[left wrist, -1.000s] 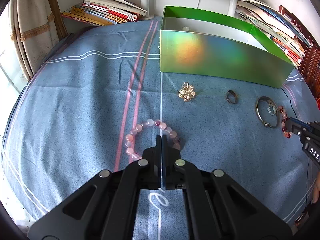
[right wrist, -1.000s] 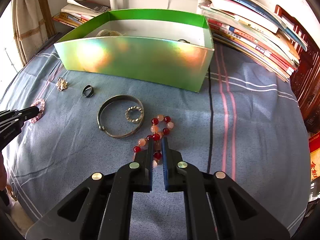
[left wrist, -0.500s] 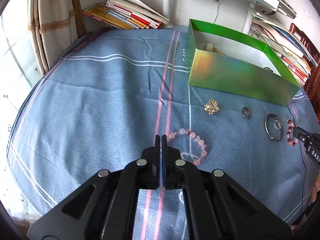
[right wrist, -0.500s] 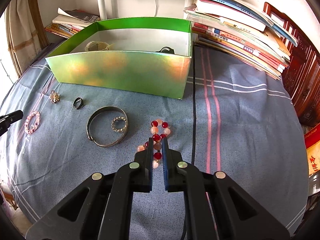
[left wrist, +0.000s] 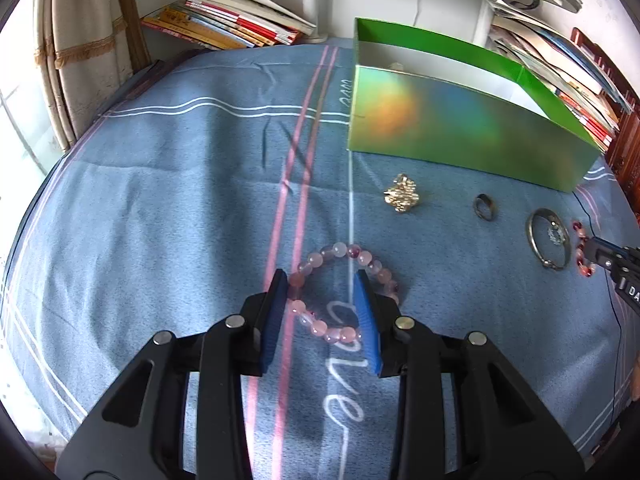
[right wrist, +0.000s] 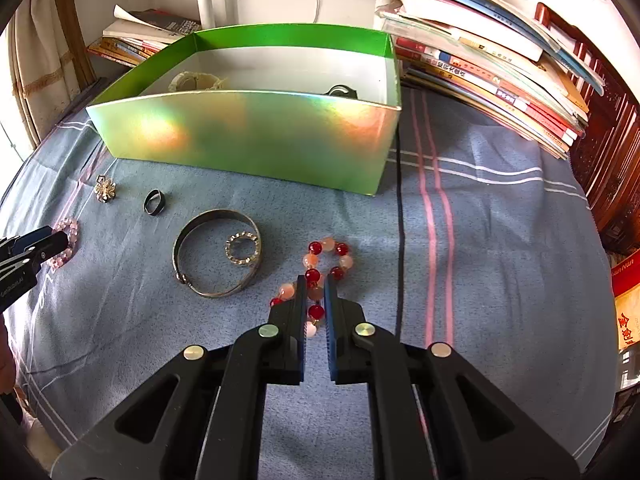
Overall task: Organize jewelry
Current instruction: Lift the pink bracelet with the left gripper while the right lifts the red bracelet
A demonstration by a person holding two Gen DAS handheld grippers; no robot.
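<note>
Straddling the pink bead bracelet [left wrist: 347, 294], the left gripper [left wrist: 320, 276] has its jaws spread wide, one blue pad on each side of the loop, nothing clamped; the bracelet lies flat on the blue striped cloth [left wrist: 168, 216]. In the right wrist view the same bracelet [right wrist: 66, 242] appears at the far left, with the left gripper's tip [right wrist: 48, 242] over it. Right gripper [right wrist: 315, 286]: jaws nearly together around a strand of the red and orange bead bracelet [right wrist: 322, 270], which rests on the cloth in a twisted figure-eight; beads sit between the pads, and the grip looks clenched on them. Between the two bracelets, from left to right in the left wrist view: a gold flower brooch [left wrist: 402, 199], a dark ring [left wrist: 485, 207], and a silver bangle [left wrist: 547, 239] with a small sparkly ring [left wrist: 557, 235] lying inside its loop. The right wrist view shows the small ring [right wrist: 242, 249] touching the bangle's [right wrist: 192, 236] inner right edge. Behind this row stands the green box [right wrist: 248, 136], open at the top, shiny front wall facing the grippers. Inside it, a pale beaded piece [right wrist: 192, 79] near the back left and a dark object [right wrist: 340, 91] near the front right wall, mostly hidden by the rim. A black cable [right wrist: 400, 216] runs down the cloth just right of the box. Stacks of books [right wrist: 492, 80] lie behind and to the right of the box, more books [left wrist: 224, 26] at the back left.
</note>
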